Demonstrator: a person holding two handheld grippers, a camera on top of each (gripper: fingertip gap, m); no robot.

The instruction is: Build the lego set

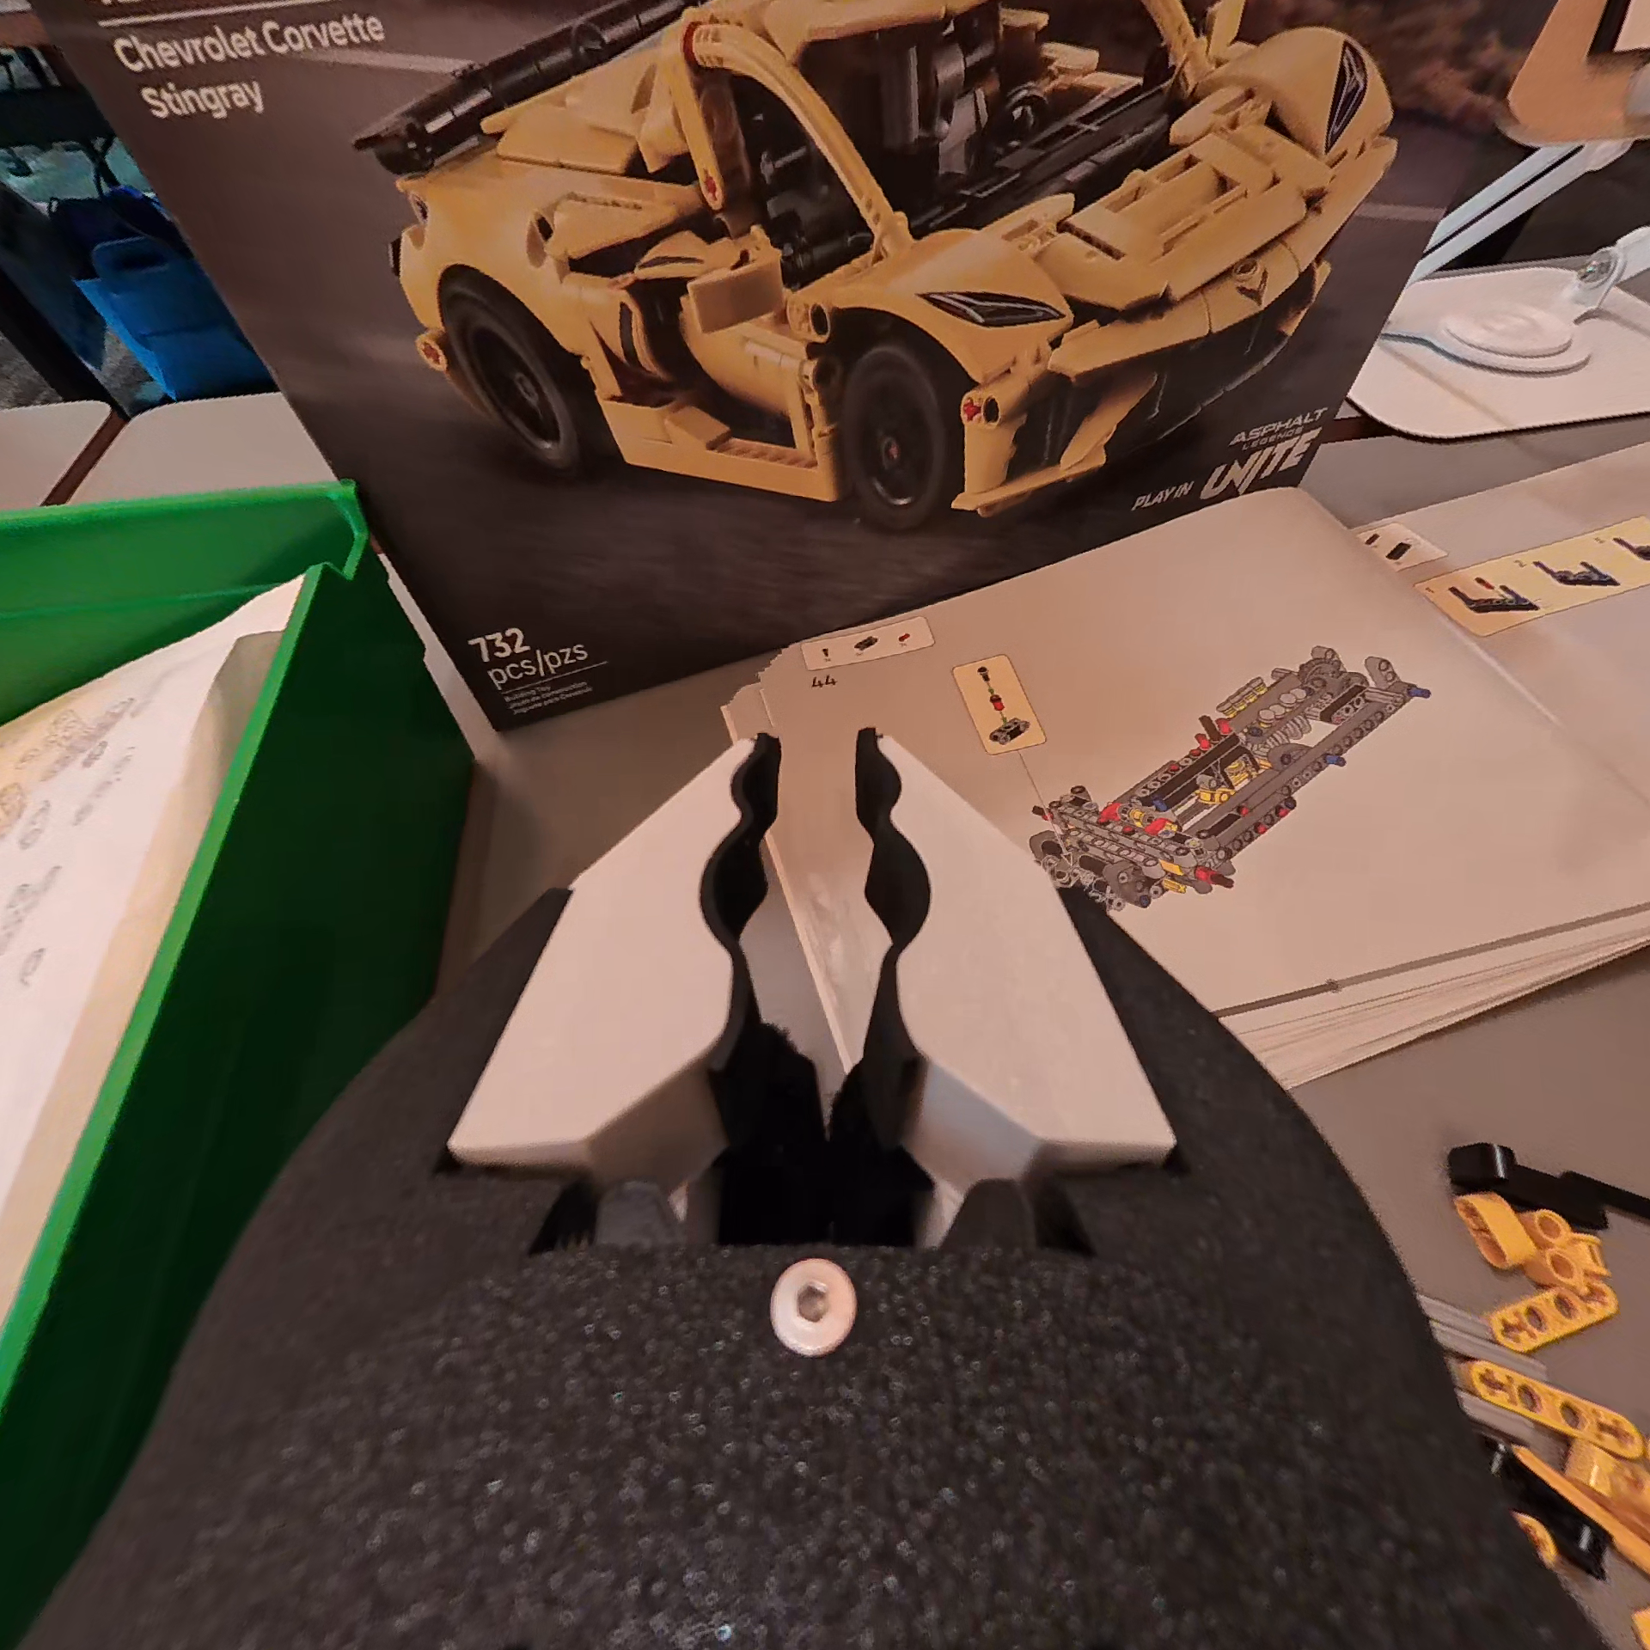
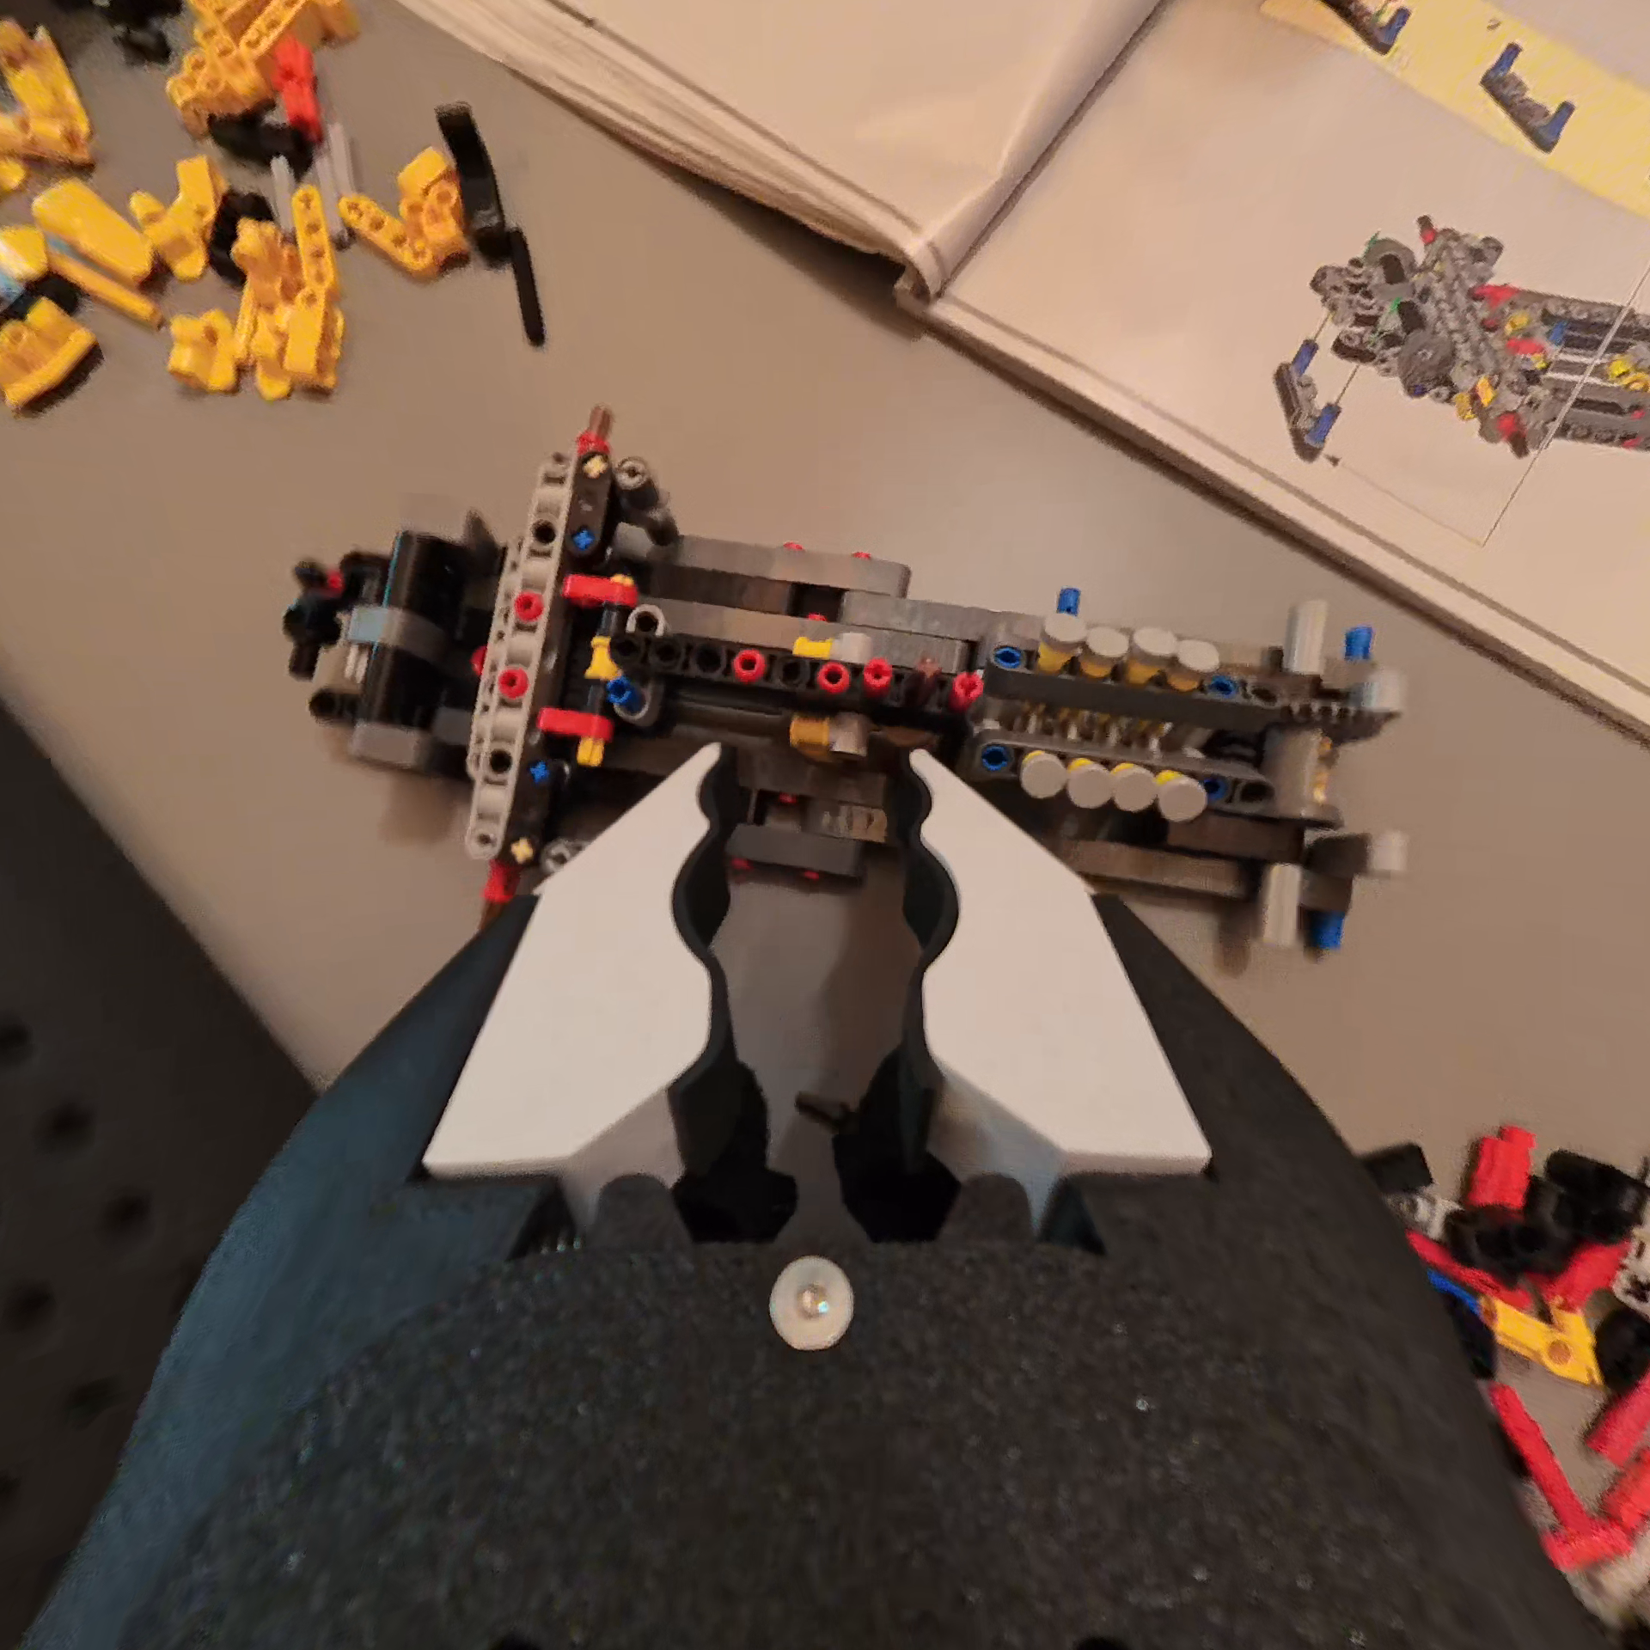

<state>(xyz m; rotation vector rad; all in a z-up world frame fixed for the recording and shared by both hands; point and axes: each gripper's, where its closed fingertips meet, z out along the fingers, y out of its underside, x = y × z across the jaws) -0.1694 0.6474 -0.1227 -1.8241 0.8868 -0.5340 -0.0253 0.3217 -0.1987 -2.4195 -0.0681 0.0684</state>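
Right wrist view: parted right tongs (image 2: 814,759) hide the chassis's (image 2: 804,661) near edge; left tongs (image 1: 817,737) parted, empty.

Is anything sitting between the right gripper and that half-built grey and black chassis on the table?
Nothing visible does. The right gripper is open, its tips right at the near edge of the half-built grey and black chassis, with only bare grey table around it.

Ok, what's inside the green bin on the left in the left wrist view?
The green bin holds what looks like a white printed sheet or bag lying against its wall. Anything beneath that is covered, and the bin's floor is out of sight.
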